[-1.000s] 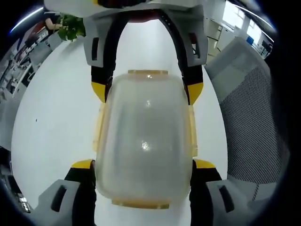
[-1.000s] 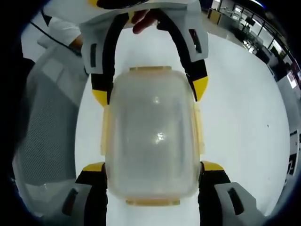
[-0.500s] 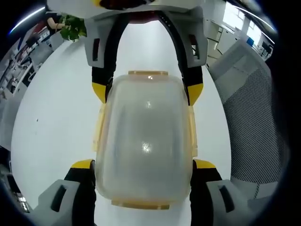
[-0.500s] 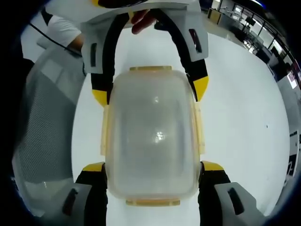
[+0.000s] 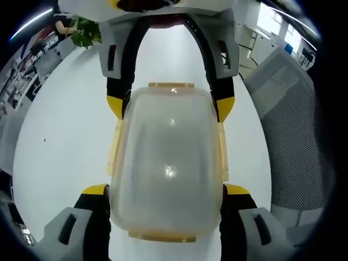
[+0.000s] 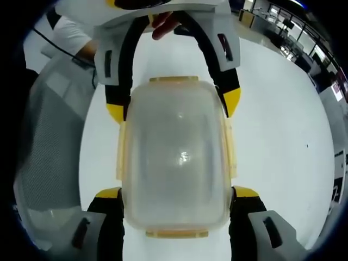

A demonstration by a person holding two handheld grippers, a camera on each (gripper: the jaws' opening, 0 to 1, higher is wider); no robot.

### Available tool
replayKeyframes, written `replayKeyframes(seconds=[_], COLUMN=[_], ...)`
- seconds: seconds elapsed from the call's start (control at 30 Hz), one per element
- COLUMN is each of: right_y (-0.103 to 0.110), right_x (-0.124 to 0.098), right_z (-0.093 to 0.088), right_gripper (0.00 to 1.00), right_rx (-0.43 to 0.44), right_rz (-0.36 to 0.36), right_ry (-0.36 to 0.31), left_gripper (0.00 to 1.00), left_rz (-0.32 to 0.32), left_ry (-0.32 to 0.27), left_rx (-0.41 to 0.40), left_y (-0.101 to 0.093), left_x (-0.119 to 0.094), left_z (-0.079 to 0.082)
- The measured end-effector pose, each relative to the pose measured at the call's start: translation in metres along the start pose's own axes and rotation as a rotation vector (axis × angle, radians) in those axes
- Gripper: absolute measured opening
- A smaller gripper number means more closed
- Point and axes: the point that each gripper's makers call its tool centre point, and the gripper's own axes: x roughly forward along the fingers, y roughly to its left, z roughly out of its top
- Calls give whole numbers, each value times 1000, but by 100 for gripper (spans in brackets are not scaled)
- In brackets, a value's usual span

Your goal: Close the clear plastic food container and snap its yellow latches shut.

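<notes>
Left gripper view: both tools, left [image 5: 166, 191] and right [image 6: 177, 197], clamp the unlabelled clear container [image 5: 167, 168].

A white surface [image 5: 65, 141] spreads through both views. In the left gripper view a grey mesh chair [image 5: 296, 136] stands at three o'clock, a green plant [image 5: 87, 33] at eleven, bright windows [image 5: 274, 22] at one. In the right gripper view, desks [image 6: 296, 32] at one.

Left claw [image 5: 166, 190], right claw [image 6: 176, 193]: grey, black, yellow tips
</notes>
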Motion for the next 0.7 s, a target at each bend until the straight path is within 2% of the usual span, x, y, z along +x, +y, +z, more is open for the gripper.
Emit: replayKeyframes(seconds=[0.7], right_y=[-25], right_x=[1], right_z=[3], right_gripper=[80], right_rx=[-8], right_rz=[1], right_ry=[8], left_gripper=[84], left_rz=[11], left_ry=[-17], left_rx=[-17], left_y=[24], left_x=[2], left_z=[-1])
